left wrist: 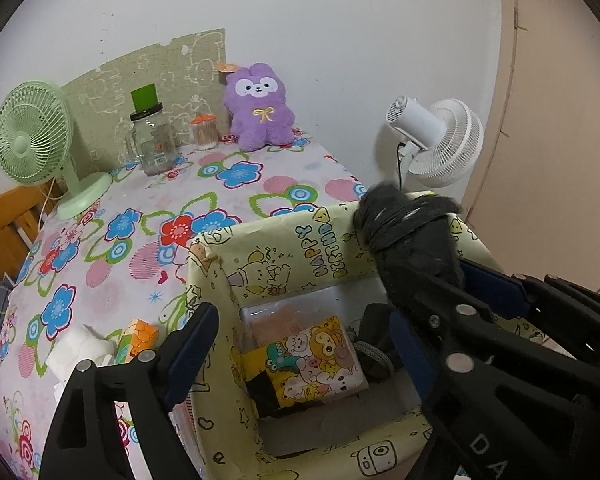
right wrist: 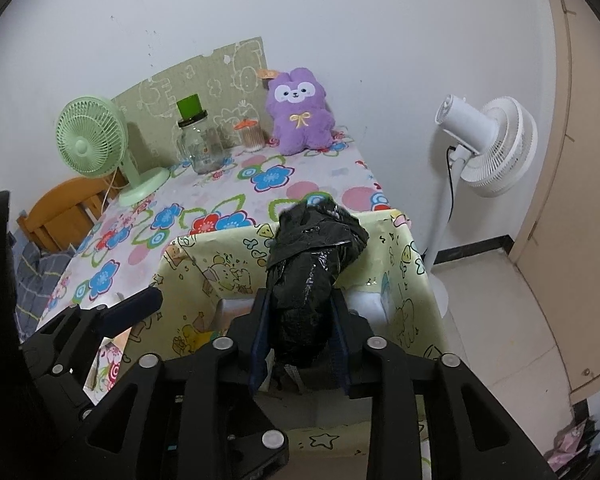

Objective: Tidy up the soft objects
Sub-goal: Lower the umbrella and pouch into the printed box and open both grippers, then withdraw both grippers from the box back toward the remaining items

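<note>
A yellow cartoon-print box (left wrist: 220,288) (right wrist: 204,264) stands at the near right corner of the flowered table. My right gripper (right wrist: 300,320) is shut on a rolled black plastic bundle (right wrist: 308,272) and holds it over the box; the bundle also shows in the left wrist view (left wrist: 408,240). My left gripper (left wrist: 300,344) is open, its jaws astride the box's left wall. Inside the box lie a cartoon tissue pack (left wrist: 320,360) and a dark item (left wrist: 374,340). A purple plush bunny (left wrist: 258,106) (right wrist: 300,112) sits at the far edge against the wall.
A green desk fan (left wrist: 36,140), a glass jar with a green cup on top (left wrist: 150,136) and a swab jar (left wrist: 205,132) stand at the back. An orange tissue pack (left wrist: 138,338) and white tissue (left wrist: 80,354) lie left of the box. A white floor fan (right wrist: 488,144) stands at right.
</note>
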Demonstrator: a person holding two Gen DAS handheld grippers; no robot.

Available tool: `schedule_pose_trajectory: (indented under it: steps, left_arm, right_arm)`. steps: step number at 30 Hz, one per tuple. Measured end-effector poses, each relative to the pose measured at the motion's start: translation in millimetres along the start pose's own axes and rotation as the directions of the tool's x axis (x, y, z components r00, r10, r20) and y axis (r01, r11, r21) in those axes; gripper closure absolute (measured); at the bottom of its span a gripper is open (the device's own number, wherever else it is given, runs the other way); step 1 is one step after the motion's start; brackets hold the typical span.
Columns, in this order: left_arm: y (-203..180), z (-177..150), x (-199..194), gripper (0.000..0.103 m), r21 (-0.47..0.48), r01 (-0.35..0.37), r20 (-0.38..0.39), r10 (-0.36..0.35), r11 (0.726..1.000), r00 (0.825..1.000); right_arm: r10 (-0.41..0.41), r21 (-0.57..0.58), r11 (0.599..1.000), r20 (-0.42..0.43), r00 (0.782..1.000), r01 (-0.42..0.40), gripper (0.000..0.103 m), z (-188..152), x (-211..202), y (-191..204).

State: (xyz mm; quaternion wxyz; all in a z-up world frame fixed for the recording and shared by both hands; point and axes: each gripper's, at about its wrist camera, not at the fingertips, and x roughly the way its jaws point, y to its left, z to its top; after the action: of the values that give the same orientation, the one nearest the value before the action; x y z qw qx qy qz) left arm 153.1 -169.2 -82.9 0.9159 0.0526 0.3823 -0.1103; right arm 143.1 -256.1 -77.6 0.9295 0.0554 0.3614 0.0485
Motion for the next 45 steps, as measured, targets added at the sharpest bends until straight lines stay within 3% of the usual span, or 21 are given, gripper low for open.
schedule_pose_trajectory:
  steps: [2, 4, 13, 45]
  left_arm:
    - [-0.5, 0.1, -0.6, 0.008, 0.001, 0.02, -0.004, -0.02, 1.0, 1.0]
    - [-0.9, -0.2, -2.6, 0.006, 0.001, 0.025, 0.0, -0.025, 1.0, 1.0]
    - [-0.1, 0.2, -12.9, 0.001, -0.001, 0.009, 0.024, -0.009, 1.0, 1.0]
    - [41.0, -26.0, -94.9, 0.0, -0.067, 0.017, 0.145, -0.007, 0.998, 0.989]
  right_arm:
    - [0.003, 0.008, 1.0, -0.005, 1.0, -0.003, 0.057, -0.2, 0.8, -1.3]
    - [-0.002, 0.016, 1.0, -0.005, 1.0, 0.003, 0.041, 0.1, 0.9, -2.1]
    - [-0.032, 0.026, 0.999, 0.021, 0.999, 0.031, 0.021, 0.0, -9.3, -1.5]
    - [-0.055, -0.054, 0.996, 0.191, 0.98, 0.067, 0.0, -16.7, -89.3, 62.2]
